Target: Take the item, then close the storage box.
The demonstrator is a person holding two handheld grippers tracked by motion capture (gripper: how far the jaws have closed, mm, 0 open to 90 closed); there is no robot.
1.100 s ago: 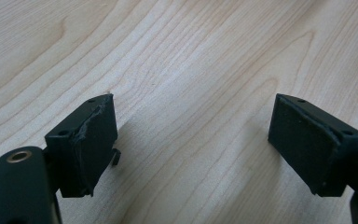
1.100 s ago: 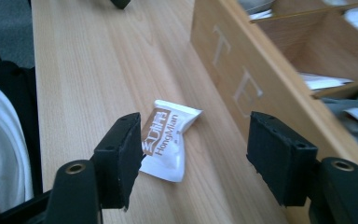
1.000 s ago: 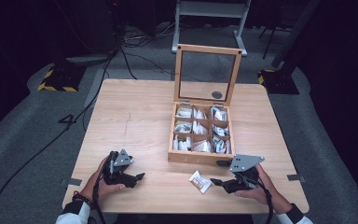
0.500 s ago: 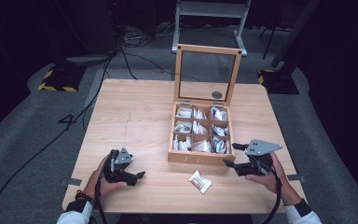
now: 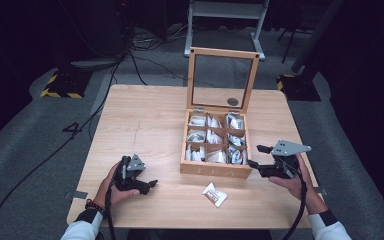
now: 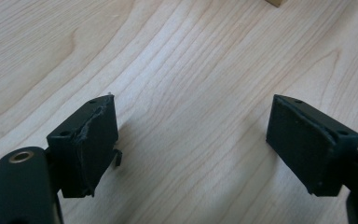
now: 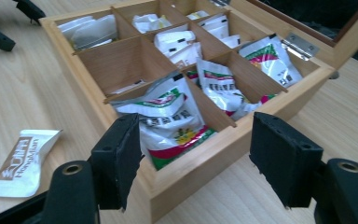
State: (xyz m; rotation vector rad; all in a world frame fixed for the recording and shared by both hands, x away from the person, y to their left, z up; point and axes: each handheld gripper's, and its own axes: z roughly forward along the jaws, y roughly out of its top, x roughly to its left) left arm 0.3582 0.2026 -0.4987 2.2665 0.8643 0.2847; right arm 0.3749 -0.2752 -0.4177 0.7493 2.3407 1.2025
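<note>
One sachet [image 5: 214, 194] out on the surface [image 5: 150, 120], right claw [image 7: 193, 154] spread at the wooden box [image 5: 215, 172] corner (left claw [image 6: 191, 140] spread, idle), most packets inside.

— Looking down along the left gripper [image 6: 191, 140], jaws standing wide apart, holding nothing between them.
— Hovering over what?
— Pale wooden table [image 6: 191, 60], grain running slantwise, showing bare between the pads [image 6: 93, 144].
— Anything else showing?
— Peeking in at the top edge, a small corner of a wooden box [image 6: 275, 2]. Casting a shadow beside the left-hand jaw, too.
</note>
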